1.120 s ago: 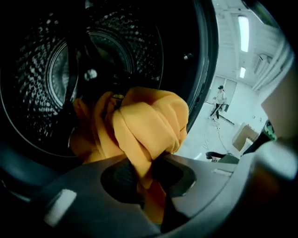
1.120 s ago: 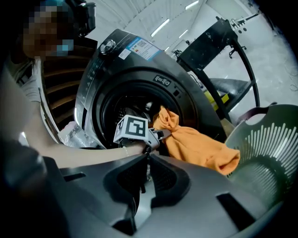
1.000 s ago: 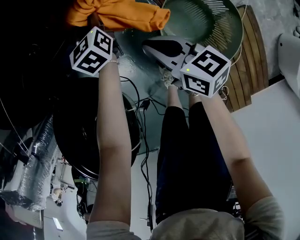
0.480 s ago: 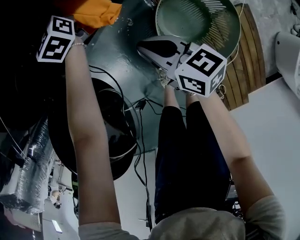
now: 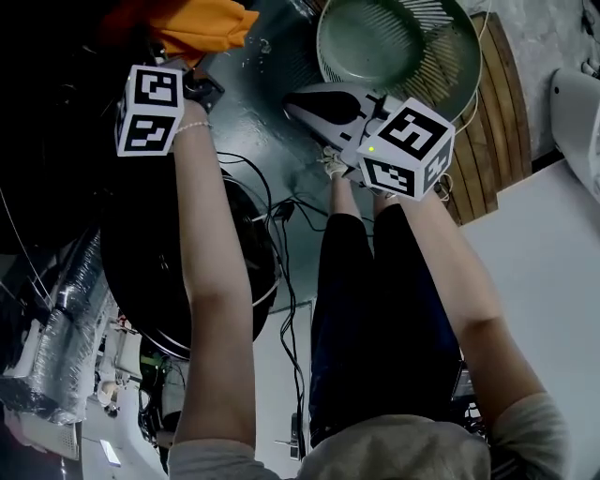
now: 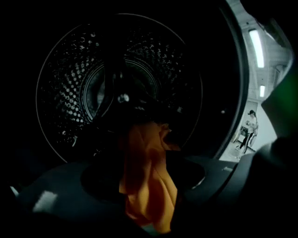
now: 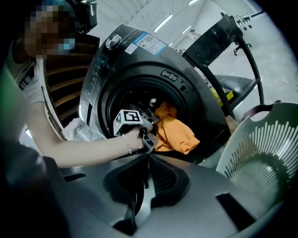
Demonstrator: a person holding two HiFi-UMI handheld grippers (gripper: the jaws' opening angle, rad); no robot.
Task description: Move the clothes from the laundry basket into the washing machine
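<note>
Orange garment [image 5: 192, 23] hung at the mouth of the washing machine [image 7: 139, 51], draped between the fingers of the left gripper [image 5: 195, 80], which had just been spreading and did not appear to pinch the cloth. Part of the fabric sagged over the lower lip of the door opening rather than lying deep in the perforated drum [image 6: 74, 88]. The release looked best finished by keeping the fingers wide and nudging the cloth past the lip, so that no fold trailed out or snagged on the fingers as they drew clear. The right gripper [image 5: 298, 97] waited near the machine's front with its fingers pressed together on nothing. Just beyond it the pale green laundry basket [image 5: 441, 66] showed no clothes in the part visible, suggesting the job was near its end
</note>
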